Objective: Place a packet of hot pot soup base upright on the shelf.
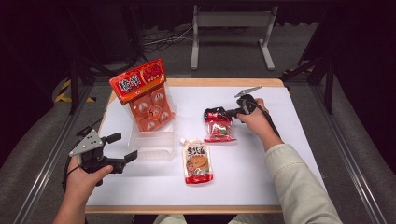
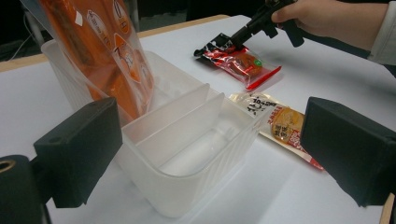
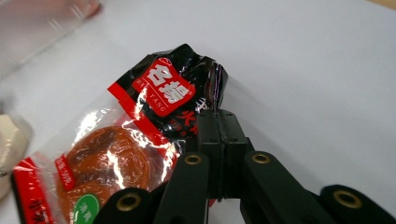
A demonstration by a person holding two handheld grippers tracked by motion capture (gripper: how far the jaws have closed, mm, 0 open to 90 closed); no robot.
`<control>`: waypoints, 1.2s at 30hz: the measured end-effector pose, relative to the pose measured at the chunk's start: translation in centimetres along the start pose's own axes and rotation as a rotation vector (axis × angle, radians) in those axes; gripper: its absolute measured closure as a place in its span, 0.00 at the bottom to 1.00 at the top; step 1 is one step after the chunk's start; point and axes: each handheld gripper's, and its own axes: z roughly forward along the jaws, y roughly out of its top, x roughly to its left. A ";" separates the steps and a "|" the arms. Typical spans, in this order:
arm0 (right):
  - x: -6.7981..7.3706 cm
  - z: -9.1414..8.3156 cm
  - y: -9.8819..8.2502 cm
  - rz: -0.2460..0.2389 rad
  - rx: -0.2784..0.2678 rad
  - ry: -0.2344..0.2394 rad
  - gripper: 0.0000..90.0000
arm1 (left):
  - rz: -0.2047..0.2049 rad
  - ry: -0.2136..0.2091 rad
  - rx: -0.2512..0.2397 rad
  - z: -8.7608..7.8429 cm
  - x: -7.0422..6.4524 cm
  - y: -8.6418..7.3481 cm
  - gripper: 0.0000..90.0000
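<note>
A small red-and-black snack packet (image 1: 218,127) lies on the white table, right of centre. My right gripper (image 1: 215,113) is shut on its black top corner (image 3: 187,84), jaws pressed together over the crinkled film (image 3: 217,122). The left gripper view shows the packet (image 2: 243,63) farther off, with that gripper (image 2: 224,42) on it. My left gripper (image 1: 125,146) is open at the front left, and its jaws (image 2: 210,154) straddle the near end of a clear divided plastic container (image 2: 187,196) without touching it. A large orange bag (image 1: 144,93) stands in the container's far compartment.
A white and red spouted pouch (image 1: 196,161) lies flat between the container (image 1: 154,149) and the table's front edge, near my left gripper's right jaw (image 2: 280,123). Bare white tabletop lies to the right of the snack packet. A metal stand is on the floor beyond the table.
</note>
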 end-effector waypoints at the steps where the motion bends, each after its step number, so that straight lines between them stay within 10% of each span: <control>1: 0.0 -0.3 0.1 0.005 -0.008 0.006 1.00 | 0.000 -0.001 0.000 0.0 0.0 0.0 0.07; 12: 1.4 -3.8 1.1 0.030 -0.111 0.083 1.00 | 0.002 -0.004 0.002 -0.2 -0.2 -0.3 0.07; 36: 5.7 -9.0 2.1 -0.126 -0.241 0.133 1.00 | -0.022 0.057 -0.017 -1.6 0.1 -2.2 0.09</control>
